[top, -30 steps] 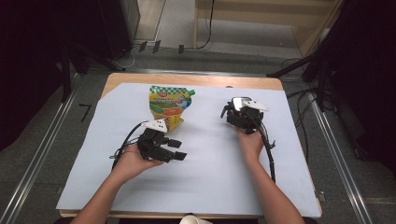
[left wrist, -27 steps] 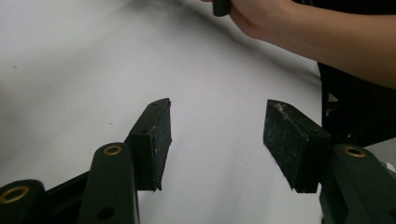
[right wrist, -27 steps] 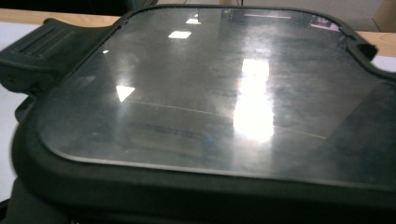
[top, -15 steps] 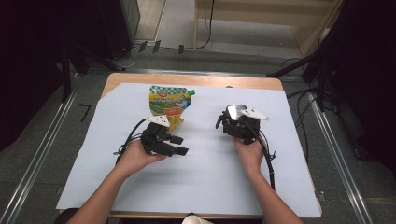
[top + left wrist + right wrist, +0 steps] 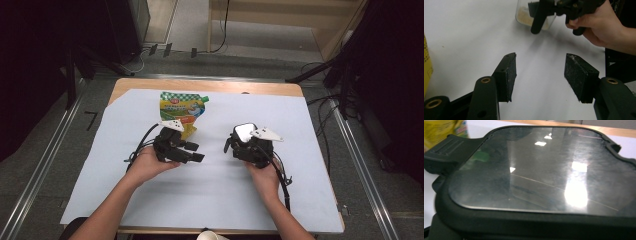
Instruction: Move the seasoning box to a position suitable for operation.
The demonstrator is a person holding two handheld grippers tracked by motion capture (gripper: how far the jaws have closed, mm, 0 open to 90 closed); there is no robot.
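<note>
Wooden table (image 5: 210, 86), white sheet (image 5: 210, 195) over it, yellow pouch (image 5: 182, 108) on sheet.

Black left gripper (image 5: 192, 151), black jaws, dark speckled pads (image 5: 510, 75), brass-coloured rivets at the pivots. Black right gripper (image 5: 235, 145), grey three-cornered plate on top. Container (image 5: 536, 177): black-framed lid with a glossy, dark see-through panel showing white light reflections; in the left gripper view, clear wall (image 5: 522, 15) with pale beige contents. Pouch (image 5: 182, 111): yellow body, green-and-white chequered band along the top, green and orange printing, white corner spout. White sheet (image 5: 200, 195) over a light wooden table (image 5: 210, 86). Grey floor (image 5: 45, 150), black cables.
</note>
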